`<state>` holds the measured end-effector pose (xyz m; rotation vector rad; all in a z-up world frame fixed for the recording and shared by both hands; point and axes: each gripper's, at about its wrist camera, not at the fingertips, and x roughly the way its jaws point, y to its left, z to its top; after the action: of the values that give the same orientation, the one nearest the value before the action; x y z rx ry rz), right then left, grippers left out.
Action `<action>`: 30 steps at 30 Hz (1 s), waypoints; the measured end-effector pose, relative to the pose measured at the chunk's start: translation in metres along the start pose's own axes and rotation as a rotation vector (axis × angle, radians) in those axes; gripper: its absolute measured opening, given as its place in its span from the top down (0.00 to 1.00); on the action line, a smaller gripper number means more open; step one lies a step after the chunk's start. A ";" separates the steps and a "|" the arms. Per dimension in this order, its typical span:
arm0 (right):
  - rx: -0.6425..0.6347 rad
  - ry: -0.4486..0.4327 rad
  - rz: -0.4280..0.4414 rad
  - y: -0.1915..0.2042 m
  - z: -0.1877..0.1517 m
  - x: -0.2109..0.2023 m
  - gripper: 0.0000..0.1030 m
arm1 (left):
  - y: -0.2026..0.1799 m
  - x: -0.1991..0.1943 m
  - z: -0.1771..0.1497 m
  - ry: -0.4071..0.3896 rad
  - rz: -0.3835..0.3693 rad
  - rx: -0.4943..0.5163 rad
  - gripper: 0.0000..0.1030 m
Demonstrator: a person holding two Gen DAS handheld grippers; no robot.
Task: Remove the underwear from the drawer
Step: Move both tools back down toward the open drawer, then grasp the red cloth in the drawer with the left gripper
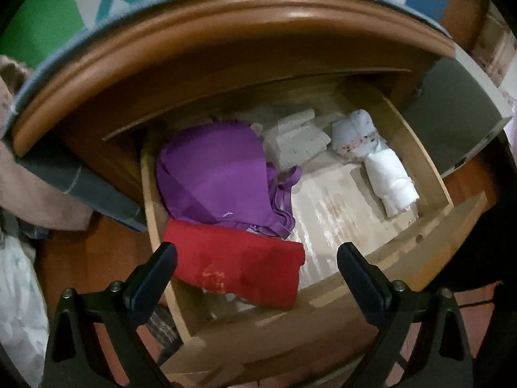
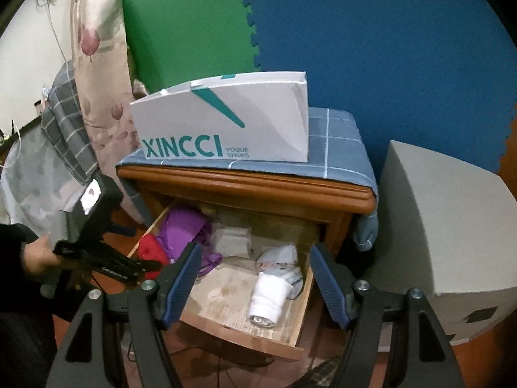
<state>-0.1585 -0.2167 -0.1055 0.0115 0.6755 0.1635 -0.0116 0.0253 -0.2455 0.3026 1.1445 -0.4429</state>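
Nightstand (image 2: pixel 245 184) in brown wood, blue checked cloth (image 2: pixel 336 142) draped over the top, white XINCCI shoe bag (image 2: pixel 226 123) standing on it. Grey box (image 2: pixel 452 226) just beside it on the right.

Drawer (image 2: pixel 245 333) is pulled out, paper-lined floor partly bare. Contents, left side: purple bra (image 1: pixel 213 171) at the back, red folded underwear (image 1: pixel 239 268) touching it at the front. Middle back: grey-white folded piece (image 1: pixel 297 139). Right side: pale blue floral piece (image 1: pixel 355 135) at the back, white rolled piece (image 1: pixel 391 184) touching it in front. All of it inside the drawer, nothing lifted.

Left gripper (image 1: pixel 257 258): pitched steeply down over the drawer's front left, jaws spread wide, nothing between the pads. Red underwear sits right below, left finger (image 1: pixel 152 278) over the drawer's left wall, right finger over the bare liner. Contact with the fabric: can't tell. In the right wrist view the person's left hand (image 2: pixel 38 255) in a dark sleeve holds it from the left, nose aimed at the red piece.

Right gripper (image 2: pixel 255 278): angled down more shallowly, in front of the drawer, jaws released and wide, framing the white roll and the floral piece. Holding nothing.
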 end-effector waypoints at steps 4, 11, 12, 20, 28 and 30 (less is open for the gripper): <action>0.057 -0.013 0.022 -0.013 -0.003 -0.006 0.31 | -0.003 0.017 0.012 0.070 0.050 0.019 0.05; 0.133 -0.020 0.078 -0.025 -0.003 -0.007 0.31 | 0.010 0.042 -0.004 0.208 0.089 -0.152 0.19; 0.141 -0.021 0.092 -0.025 -0.003 -0.006 0.31 | 0.008 0.044 -0.004 0.209 0.105 -0.154 0.17; 0.125 0.000 0.116 -0.020 -0.005 -0.002 0.31 | 0.000 0.077 0.007 0.332 0.145 -0.136 0.12; 0.118 0.005 0.108 -0.018 -0.006 0.000 0.31 | -0.007 0.047 -0.002 0.222 0.085 -0.058 0.71; 0.108 0.011 0.103 -0.017 -0.006 0.001 0.31 | -0.010 0.020 -0.006 0.145 0.049 -0.052 0.72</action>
<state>-0.1590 -0.2331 -0.1121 0.1498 0.6941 0.2263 -0.0144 0.0159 -0.2660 0.3205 1.2852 -0.3518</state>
